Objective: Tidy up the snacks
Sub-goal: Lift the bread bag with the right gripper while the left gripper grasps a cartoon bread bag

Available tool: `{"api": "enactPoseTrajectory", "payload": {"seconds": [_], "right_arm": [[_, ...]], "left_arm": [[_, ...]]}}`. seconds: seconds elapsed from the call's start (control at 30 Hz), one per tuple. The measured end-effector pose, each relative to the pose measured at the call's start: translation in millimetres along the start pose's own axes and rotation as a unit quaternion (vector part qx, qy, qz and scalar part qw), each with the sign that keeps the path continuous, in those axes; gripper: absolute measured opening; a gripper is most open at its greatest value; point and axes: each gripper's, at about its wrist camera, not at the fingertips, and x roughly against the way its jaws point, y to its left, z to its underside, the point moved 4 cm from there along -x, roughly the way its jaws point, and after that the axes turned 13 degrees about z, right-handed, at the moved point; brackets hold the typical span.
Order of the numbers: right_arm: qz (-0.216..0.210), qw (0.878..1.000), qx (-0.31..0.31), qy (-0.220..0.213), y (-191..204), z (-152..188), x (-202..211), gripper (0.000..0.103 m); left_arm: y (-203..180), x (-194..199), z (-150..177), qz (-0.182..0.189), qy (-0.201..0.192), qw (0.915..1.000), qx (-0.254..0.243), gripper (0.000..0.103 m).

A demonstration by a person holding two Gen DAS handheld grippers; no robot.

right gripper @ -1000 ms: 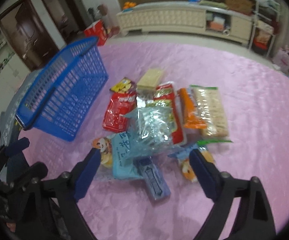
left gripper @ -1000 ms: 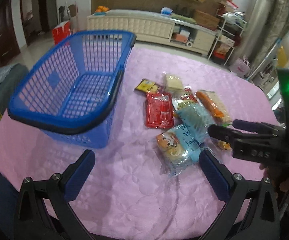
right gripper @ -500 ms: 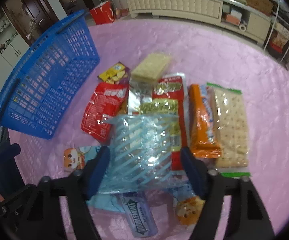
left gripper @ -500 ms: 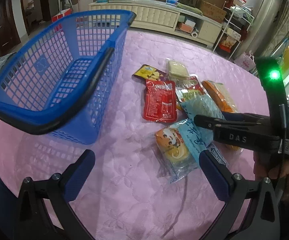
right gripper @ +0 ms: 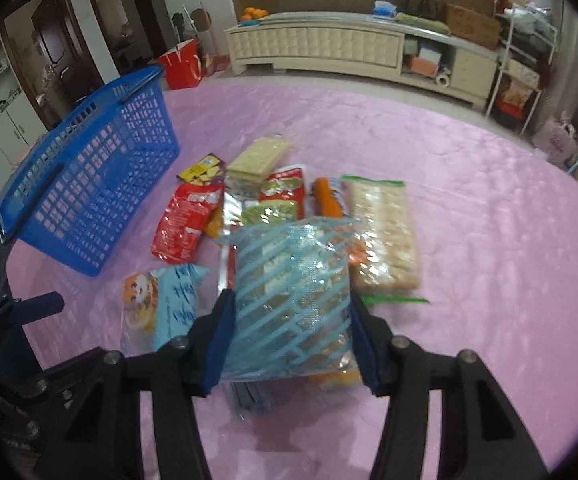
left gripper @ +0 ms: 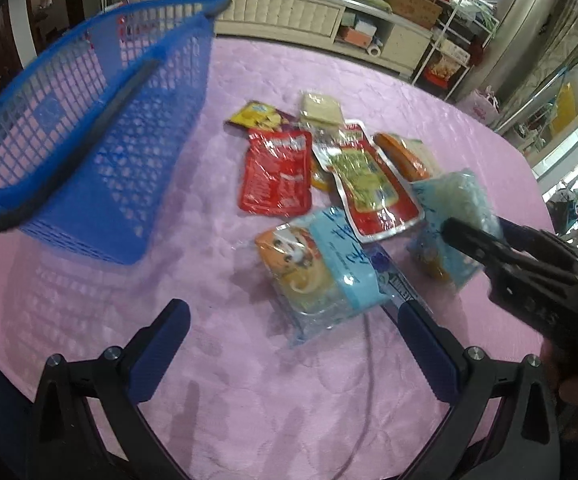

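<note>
Right gripper (right gripper: 291,344) now clenched on the blue-striped packet (right gripper: 293,300), lifted off the pile; basket (right gripper: 89,184) next. Left gripper (left gripper: 289,344) hovering, jaws released.

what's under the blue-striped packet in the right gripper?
The blue-striped packet is clamped in the right gripper. A dark blue wrapper and an orange packet peek out beneath; the rest is covered.

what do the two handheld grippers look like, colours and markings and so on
Both are black plastic frames with round silver screws. The left gripper and right gripper each carry two dark blue pads as jaws. In the left wrist view the right gripper's black body shows faint pale lettering, too blurred to read. No cables are clearly visible.
</note>
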Motion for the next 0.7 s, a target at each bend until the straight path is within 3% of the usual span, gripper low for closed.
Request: {"api": "enactPoseTrajectory", "payload": {"seconds": [0.17,0.7], "right_arm": [[0.031,0.999,0.006,-0.006,-7.0,12.7,4.0,0.059],[0.028,1.000,-0.003,-0.004,-12.5,11.4,-17.4,0.059]], "left_arm": [[-0.7,-17.6,-6.2,-0.009,0.015,0.9998,0.013,0.103],[3.9,-62.2,-31.5,-0.051,0.028,0.9981,0.023,0.103]]}}
